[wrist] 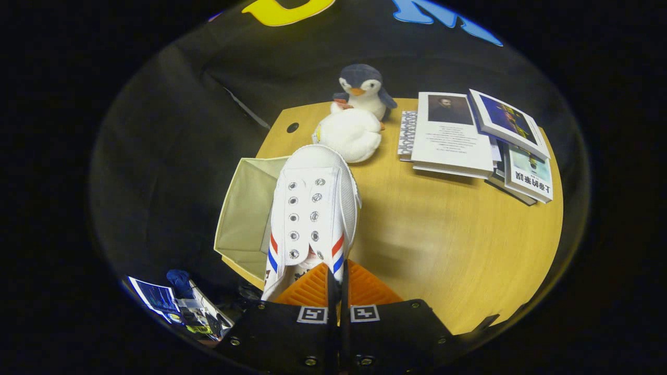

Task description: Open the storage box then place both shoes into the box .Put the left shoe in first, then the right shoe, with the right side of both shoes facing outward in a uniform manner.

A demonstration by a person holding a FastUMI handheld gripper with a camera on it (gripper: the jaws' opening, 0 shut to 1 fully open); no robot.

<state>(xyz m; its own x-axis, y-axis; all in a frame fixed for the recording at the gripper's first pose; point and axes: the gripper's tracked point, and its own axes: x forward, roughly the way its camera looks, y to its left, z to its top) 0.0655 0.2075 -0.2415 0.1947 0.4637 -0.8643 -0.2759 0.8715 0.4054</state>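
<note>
White canvas marks the sneaker (312, 208) held at the centre of the frame, toe pointing away and laces side up, with red and blue stripes on both flanks. The jaws are closed on its heel edge, the two fingers almost touching with the thin rim pinched between them; the gripper (337, 284) sits at the bottom centre. Left of centre, the cream fabric storage box (245, 219) stands open at the edge of the wooden counter (443, 250), and the shoe is carried partly over its right rim. No shoe can be seen inside the box, so the first placement, the left shoe, is judged to be in hand. Next, the shoe must be shifted leftward over the opening, turned so its right side faces outward, lowered, and released.
</note>
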